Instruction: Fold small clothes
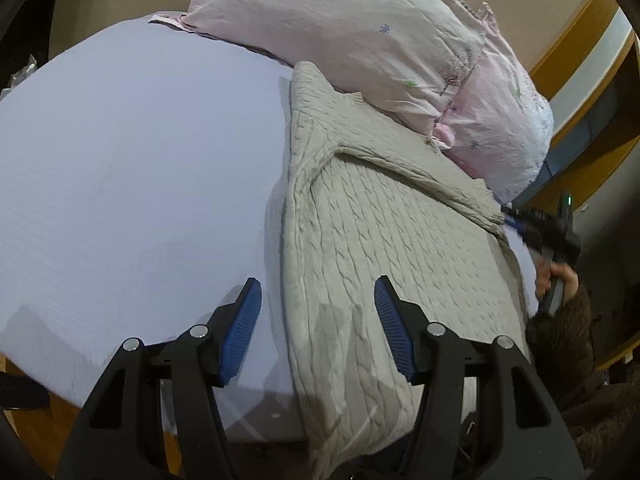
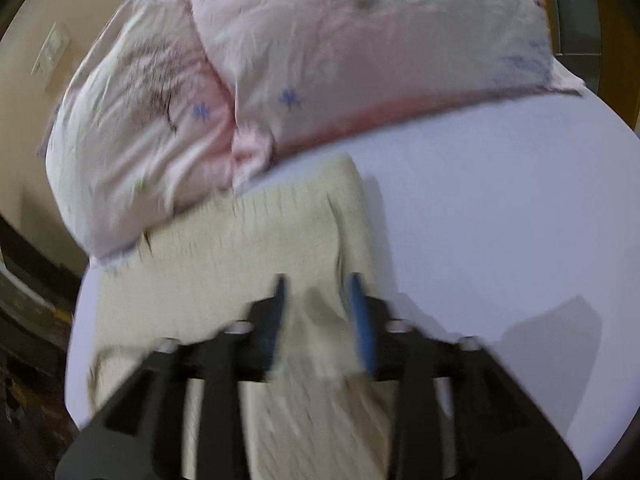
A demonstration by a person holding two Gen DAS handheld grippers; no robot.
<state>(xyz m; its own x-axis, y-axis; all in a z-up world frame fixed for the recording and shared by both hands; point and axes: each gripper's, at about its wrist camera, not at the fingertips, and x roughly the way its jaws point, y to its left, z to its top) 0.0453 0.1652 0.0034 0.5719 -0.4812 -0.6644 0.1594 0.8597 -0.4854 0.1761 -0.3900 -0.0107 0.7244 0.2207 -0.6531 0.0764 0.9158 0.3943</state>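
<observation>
Left wrist view: my left tongs [image 1: 318, 332] hang released over the sweater [image 1: 384, 248] on the bed [image 1: 132, 176], pillows [image 1: 360, 40] at twelve o'clock; right tongs [image 2: 320, 320] released (blurred).

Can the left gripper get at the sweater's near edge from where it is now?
Probably yes. The left gripper is open right over the left edge of the beige cable-knit sweater, which lies flat on the lilac sheet. Nothing sits between the fingers and the knit; the pillows are farther back.
</observation>
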